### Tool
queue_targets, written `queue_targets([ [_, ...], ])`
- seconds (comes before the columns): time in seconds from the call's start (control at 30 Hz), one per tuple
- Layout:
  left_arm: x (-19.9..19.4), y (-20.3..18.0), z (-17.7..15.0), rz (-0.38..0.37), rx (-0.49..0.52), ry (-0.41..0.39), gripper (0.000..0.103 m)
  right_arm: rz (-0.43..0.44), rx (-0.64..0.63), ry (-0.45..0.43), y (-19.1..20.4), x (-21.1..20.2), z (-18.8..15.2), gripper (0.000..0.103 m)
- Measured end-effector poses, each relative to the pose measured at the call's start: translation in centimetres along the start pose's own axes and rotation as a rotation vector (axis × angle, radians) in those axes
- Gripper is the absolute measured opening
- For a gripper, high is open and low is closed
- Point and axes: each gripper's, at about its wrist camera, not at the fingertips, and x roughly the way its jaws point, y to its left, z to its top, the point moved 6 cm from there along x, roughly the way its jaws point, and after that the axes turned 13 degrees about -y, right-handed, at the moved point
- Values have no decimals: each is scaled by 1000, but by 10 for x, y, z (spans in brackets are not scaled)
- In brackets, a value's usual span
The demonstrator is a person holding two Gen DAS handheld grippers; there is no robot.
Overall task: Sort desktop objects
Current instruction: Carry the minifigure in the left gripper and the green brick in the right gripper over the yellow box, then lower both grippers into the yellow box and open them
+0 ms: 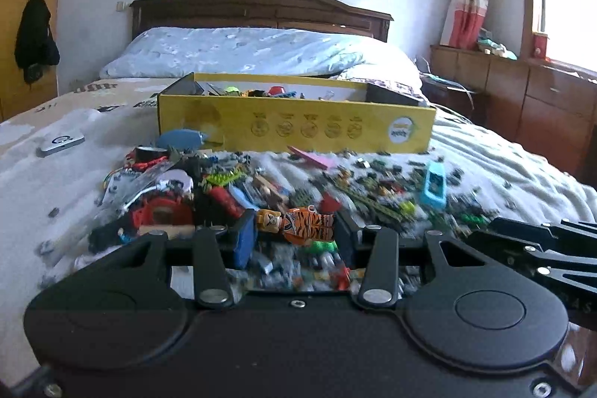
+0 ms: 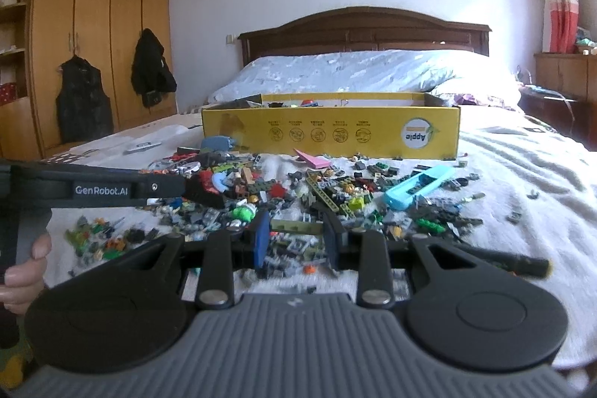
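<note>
Now the left gripper [image 1: 294, 234] is clenching a tiger-striped toy figure [image 1: 298, 224] just above the toy pile [image 1: 261, 189], so a pick looks done and carrying it forward into the yellow box [image 1: 298, 125] ahead is likely coming next, clearing the near wall. Beside it, the right gripper [image 2: 296, 239] is closing on an olive-green bar [image 2: 294, 226], seemingly gripping it. A pink piece [image 1: 311, 157] and blue case [image 2: 418, 187] are lying between grippers and box.

Both wrist views low over the bed [image 1: 503, 152], facing headboard, sharing yellow box [image 2: 330, 133]
</note>
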Motion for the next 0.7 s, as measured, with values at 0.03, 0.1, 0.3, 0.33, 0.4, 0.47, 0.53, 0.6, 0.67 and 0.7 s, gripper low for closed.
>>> queue_targets([
  [0.03, 9, 3, 3, 3, -5, 3, 42, 2, -2, 2, -2, 7, 2, 35],
  [0.1, 25, 8, 7, 11, -12, 9, 42, 7, -5, 6, -5, 21, 6, 35],
  [0.3, 77, 22, 29, 23, -27, 25, 42, 13, -14, 27, -18, 66, 20, 35],
  [0.33, 87, 24, 34, 25, -24, 19, 42, 11, -19, 28, -20, 73, 23, 35],
  [0.4, 105, 26, 45, 32, -11, 12, 42, 5, -26, 31, -26, 89, 30, 35],
  [0.47, 126, 26, 55, 29, -2, 19, 42, -1, -30, 36, -32, 105, 37, 35],
  [0.53, 147, 26, 66, 17, 8, 28, 42, -14, -29, 43, -40, 121, 45, 35],
  [0.6, 169, 24, 75, 22, 34, 32, 42, -26, -27, 54, -51, 140, 53, 35],
  [0.67, 192, 23, 85, 27, 57, 37, 42, -45, -22, 62, -61, 159, 60, 35],
  [0.7, 203, 24, 90, 28, 58, 42, 42, -56, -17, 66, -67, 169, 64, 35],
])
